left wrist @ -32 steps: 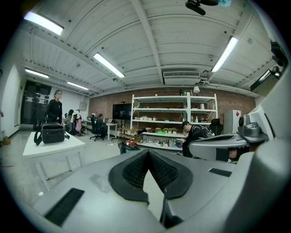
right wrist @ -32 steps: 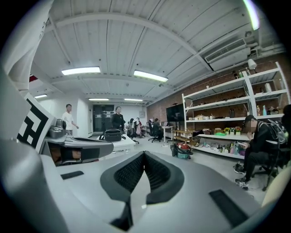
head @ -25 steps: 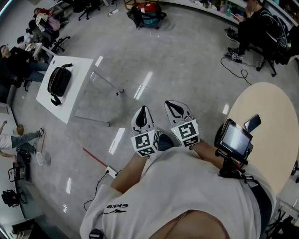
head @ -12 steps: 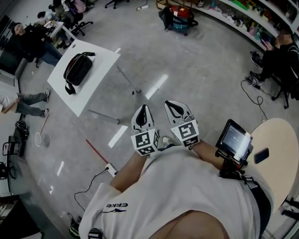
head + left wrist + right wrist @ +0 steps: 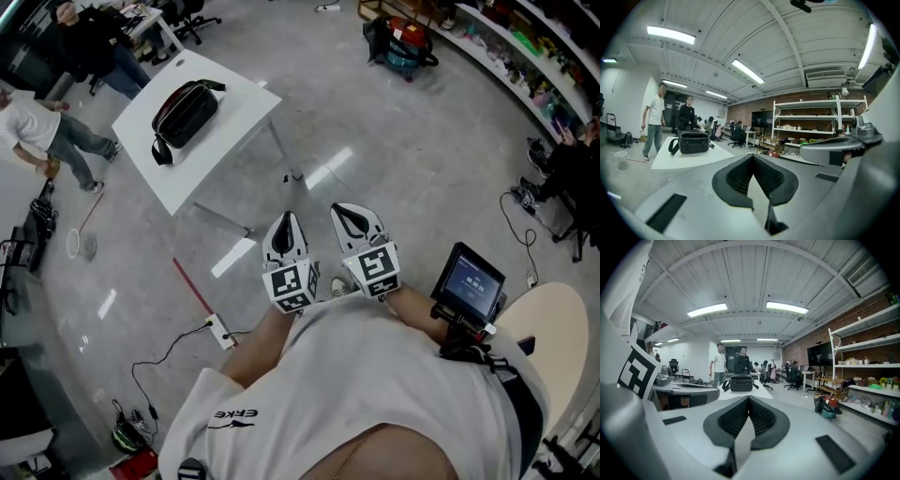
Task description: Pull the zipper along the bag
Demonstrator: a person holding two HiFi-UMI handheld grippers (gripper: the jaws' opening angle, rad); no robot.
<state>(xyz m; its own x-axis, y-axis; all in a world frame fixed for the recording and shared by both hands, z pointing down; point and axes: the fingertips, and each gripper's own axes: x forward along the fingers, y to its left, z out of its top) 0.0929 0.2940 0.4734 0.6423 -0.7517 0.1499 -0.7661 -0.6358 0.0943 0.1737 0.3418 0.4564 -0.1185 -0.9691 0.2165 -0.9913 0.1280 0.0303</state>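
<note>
A black bag (image 5: 186, 111) with a strap lies on a white table (image 5: 239, 117) at the upper left of the head view, far from both grippers. My left gripper (image 5: 286, 230) and right gripper (image 5: 354, 217) are held side by side close to the person's chest, both shut with nothing between the jaws. In the left gripper view the bag (image 5: 693, 141) stands on the table (image 5: 686, 160) well beyond the touching jaw tips (image 5: 752, 157). The right gripper view shows the bag (image 5: 741, 382) small and distant above its closed tips (image 5: 748, 398).
Two people (image 5: 670, 123) stand just behind the white table. A red vacuum cleaner (image 5: 408, 42) sits near shelving at the top right. A round beige table (image 5: 553, 342) and a mounted screen (image 5: 472, 281) are at the right. A red stick (image 5: 194, 287) and power strip (image 5: 218, 330) lie on the floor.
The view has swung and moved forward: the table with the bag has shifted right and grown nearer. Both grippers have kept the same shut pose at the chest.
</note>
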